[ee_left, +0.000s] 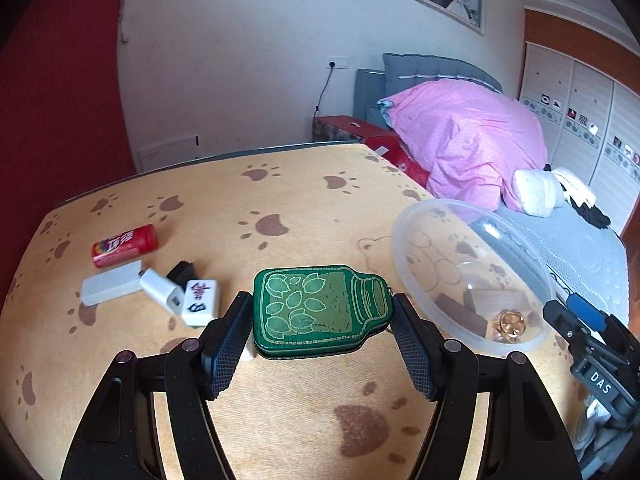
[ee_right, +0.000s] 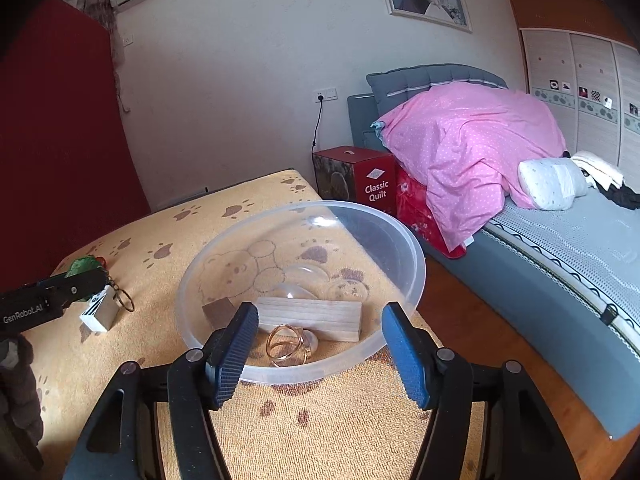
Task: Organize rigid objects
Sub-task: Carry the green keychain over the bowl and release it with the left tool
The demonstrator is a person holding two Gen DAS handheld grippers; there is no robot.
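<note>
**Ana:** Left wrist view has the green bottle-shaped tag [ee_left: 320,312] caught between the fingers of the left gripper [ee_left: 320,344], which are clamped on its two short ends and hold it flat, above the paw-print table [ee_left: 280,200], near the front edge.

**Ben:** How will it handle?

**Ana:** It looks like a stiff, flat slab, probably light. The engraved face seems smooth, so I'd judge the ends the safer place to pinch, as it is held now. A key ring [ee_right: 125,300] dangles from its neck end and may swing or snag.

**Ben:** And where is it bound?

**Ana:** Likely the clear plastic bowl [ee_left: 404,256] toward the table's right edge. It already holds a pale wooden block [ee_right: 308,314], a darker block [ee_right: 218,310] and a gold ring [ee_right: 286,344].

**Ben:** The other hand?

**Ana:** The right gripper [ee_right: 320,350] hangs at the bowl's near rim with fingers apart and nothing between them.

**Ben:** What's left?

**Ana:** Toward the left edge lie a red can [ee_left: 124,245], a white box [ee_left: 110,288], a white charger [ee_left: 160,290], a black piece [ee_left: 182,271] and a mahjong tile [ee_left: 200,302], all hard and small.
</note>
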